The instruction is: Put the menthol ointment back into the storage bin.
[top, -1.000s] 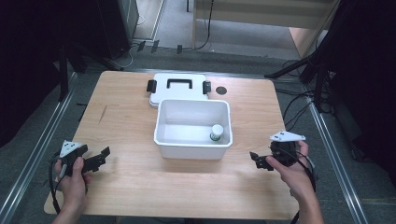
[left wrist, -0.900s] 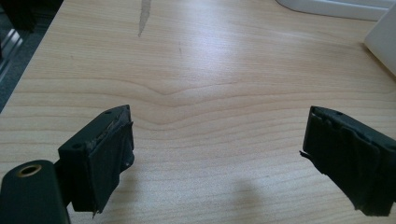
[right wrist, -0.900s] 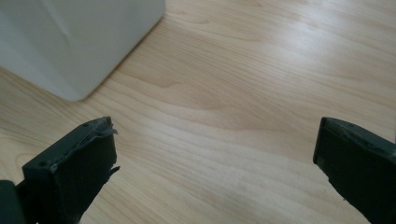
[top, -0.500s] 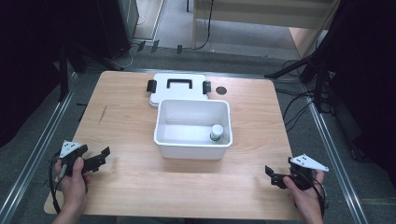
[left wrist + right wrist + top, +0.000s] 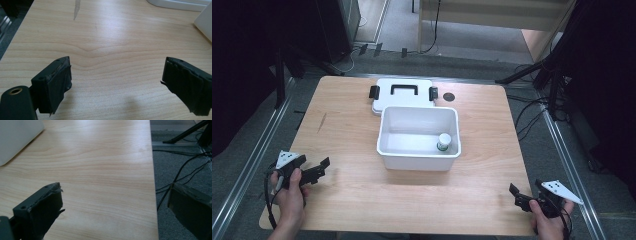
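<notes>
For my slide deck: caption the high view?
Open grippers rest either side of a white bin holding one small bottle.

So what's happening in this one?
A person holds a gripper in each hand at a wooden table. The left gripper and the right gripper are both open and empty, near the table's front corners. Between them stands an open white bin with a small bottle inside; its lid lies behind it.

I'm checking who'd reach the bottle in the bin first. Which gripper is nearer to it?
Right, though not by much. The right gripper sits at the table's near right corner; the left gripper lies farther off, beyond the bin from the bottle.
</notes>
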